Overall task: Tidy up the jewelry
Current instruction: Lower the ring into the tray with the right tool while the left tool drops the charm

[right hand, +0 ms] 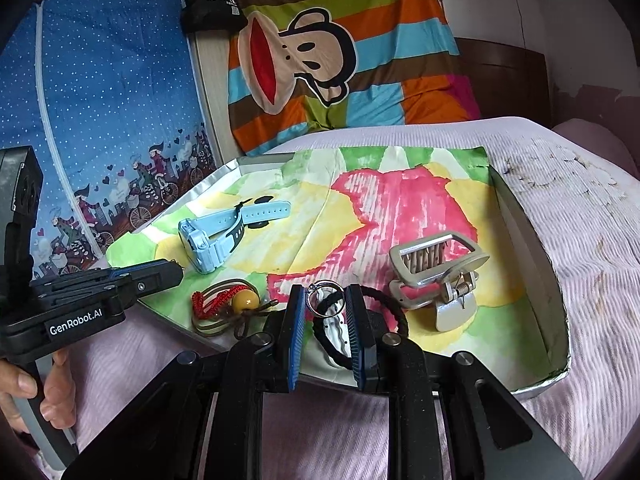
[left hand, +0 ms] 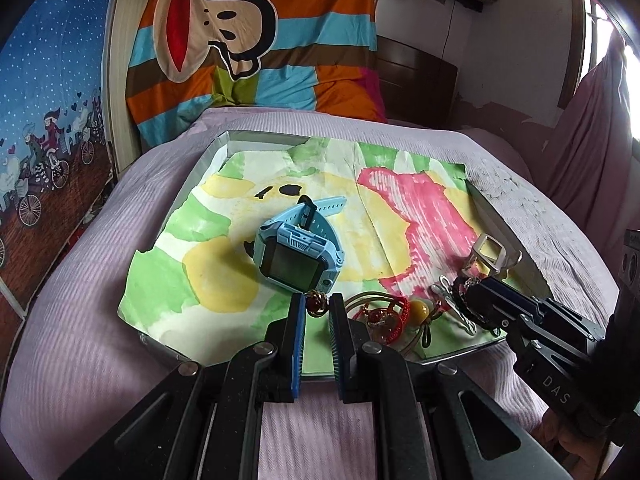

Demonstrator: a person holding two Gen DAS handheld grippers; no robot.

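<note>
Left gripper (left hand: 317, 307) narrowly parted around red bead (left hand: 316, 305), right gripper (right hand: 325, 300) pinching silver ring (right hand: 325, 299), tray (right hand: 532, 240) on bed (right hand: 592, 240).

Left wrist: you look low and close over the tray's near edge (left hand: 452, 354), facing the striped blanket (left hand: 280, 20).
Right wrist: same heading, close, set further right.
Shared: tray, blue watch (left hand: 298, 254) (right hand: 208, 242), and each other's gripper.
</note>
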